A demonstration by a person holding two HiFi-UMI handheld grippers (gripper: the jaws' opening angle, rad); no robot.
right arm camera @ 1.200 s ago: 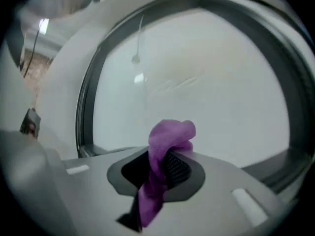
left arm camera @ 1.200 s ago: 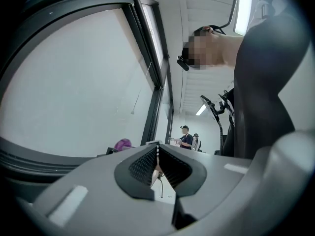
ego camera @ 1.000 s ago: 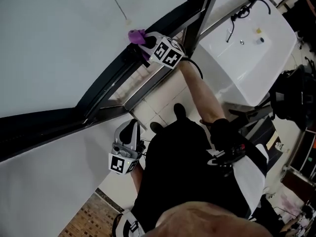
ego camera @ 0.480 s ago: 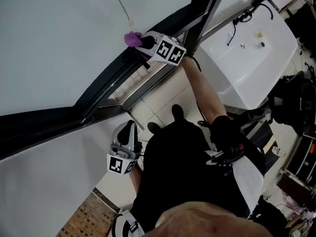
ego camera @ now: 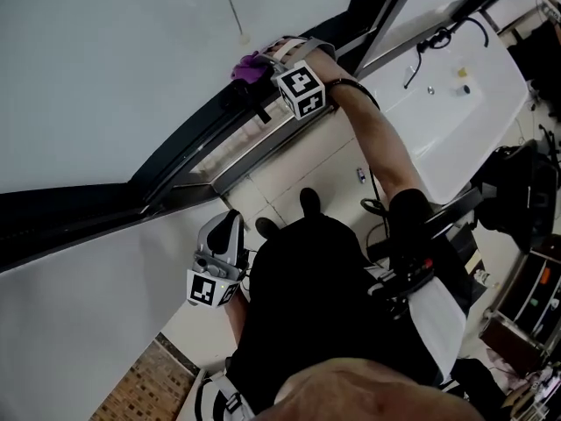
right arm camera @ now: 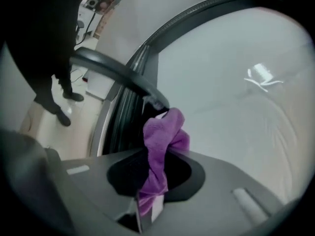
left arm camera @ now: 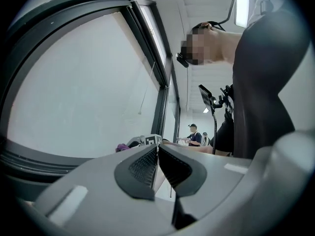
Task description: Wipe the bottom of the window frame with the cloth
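Observation:
My right gripper (ego camera: 261, 63) is shut on a purple cloth (ego camera: 249, 67), which it holds against the dark bottom rail of the window frame (ego camera: 188, 143) at the top centre of the head view. In the right gripper view the purple cloth (right arm camera: 160, 154) bunches out between the jaws of the right gripper (right arm camera: 156, 181), next to the frame's dark track (right arm camera: 125, 119). My left gripper (ego camera: 230, 226) hangs low beside my body, away from the frame. Its jaws (left arm camera: 158, 167) are shut with nothing between them.
A white sink (ego camera: 456, 95) with a tap stands to the right below the window. A thin pull cord (ego camera: 231, 5) hangs in front of the glass just above the cloth. Tiled wall lies under the frame, and other people (left arm camera: 194, 134) stand far off.
My right gripper has slid the cloth a little way along the frame's bottom rail, up and to the right in the head view. My left gripper has stayed where it was.

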